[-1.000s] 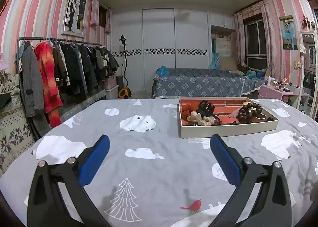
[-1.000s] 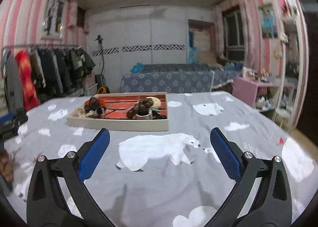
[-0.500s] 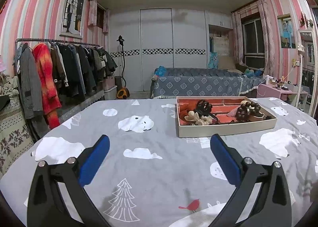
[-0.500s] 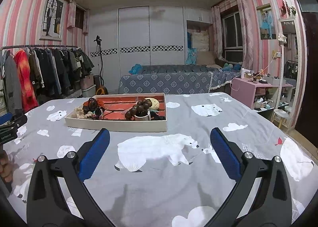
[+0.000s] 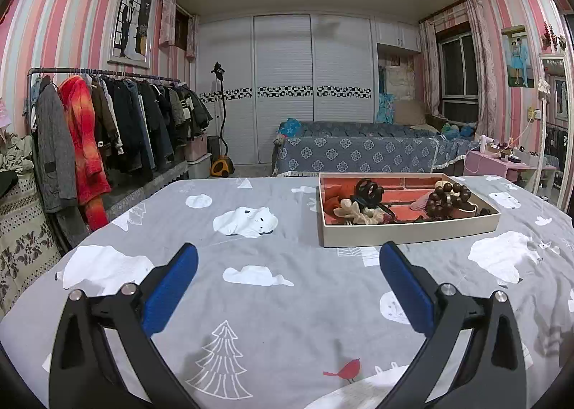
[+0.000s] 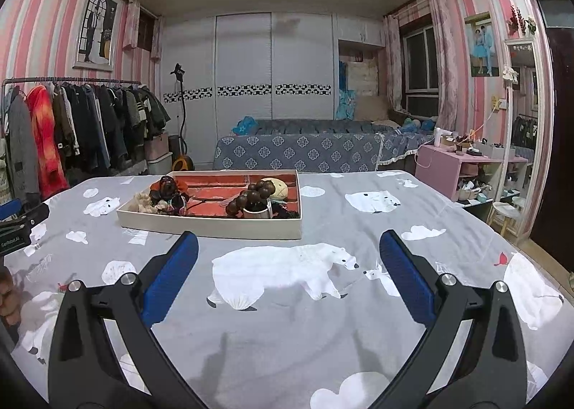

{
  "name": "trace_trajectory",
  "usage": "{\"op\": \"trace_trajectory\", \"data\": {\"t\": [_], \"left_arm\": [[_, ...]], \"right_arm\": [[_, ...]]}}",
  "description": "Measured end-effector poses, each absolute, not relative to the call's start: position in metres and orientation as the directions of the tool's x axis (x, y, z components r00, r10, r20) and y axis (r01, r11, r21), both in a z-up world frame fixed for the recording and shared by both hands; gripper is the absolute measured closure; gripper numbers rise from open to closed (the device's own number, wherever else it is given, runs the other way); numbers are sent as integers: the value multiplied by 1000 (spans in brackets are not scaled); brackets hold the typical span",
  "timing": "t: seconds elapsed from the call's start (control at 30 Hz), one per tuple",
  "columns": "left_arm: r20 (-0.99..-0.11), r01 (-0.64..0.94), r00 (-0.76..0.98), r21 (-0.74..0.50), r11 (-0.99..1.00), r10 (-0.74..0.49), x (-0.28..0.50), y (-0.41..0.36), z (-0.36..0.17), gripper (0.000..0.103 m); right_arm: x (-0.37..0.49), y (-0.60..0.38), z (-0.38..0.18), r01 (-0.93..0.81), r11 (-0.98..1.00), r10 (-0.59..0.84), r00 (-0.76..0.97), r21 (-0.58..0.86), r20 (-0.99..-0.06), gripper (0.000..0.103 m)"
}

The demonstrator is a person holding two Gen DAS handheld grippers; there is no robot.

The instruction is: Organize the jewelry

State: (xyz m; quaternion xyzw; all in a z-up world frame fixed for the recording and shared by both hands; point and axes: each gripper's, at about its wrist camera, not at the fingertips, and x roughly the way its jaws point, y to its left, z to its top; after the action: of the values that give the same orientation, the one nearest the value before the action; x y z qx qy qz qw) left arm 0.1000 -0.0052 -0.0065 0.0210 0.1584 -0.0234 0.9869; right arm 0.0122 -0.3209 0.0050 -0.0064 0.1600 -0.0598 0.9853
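Your left gripper point(image 5: 287, 276) hangs wide open over the bed point(image 5: 251, 301), holding nothing; your right gripper point(image 6: 287, 265) is open and empty too. On the left gripper's body, seen from the right wrist view, partial white lettering is unreadable. Ahead of both, the tray point(image 6: 211, 224) holds a dark bead bracelet point(image 6: 251, 197), a black clip point(image 5: 367, 190), and cream flowers point(image 5: 353, 212).
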Motion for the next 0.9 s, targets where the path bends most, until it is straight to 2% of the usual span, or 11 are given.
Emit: {"op": "trace_trajectory", "data": {"t": [0.9], "left_arm": [[-311, 53, 949, 38, 998, -39, 99, -4, -5, 4]], "right_arm": [[14, -322, 4, 114, 993, -119, 941, -34, -318, 5]]}}
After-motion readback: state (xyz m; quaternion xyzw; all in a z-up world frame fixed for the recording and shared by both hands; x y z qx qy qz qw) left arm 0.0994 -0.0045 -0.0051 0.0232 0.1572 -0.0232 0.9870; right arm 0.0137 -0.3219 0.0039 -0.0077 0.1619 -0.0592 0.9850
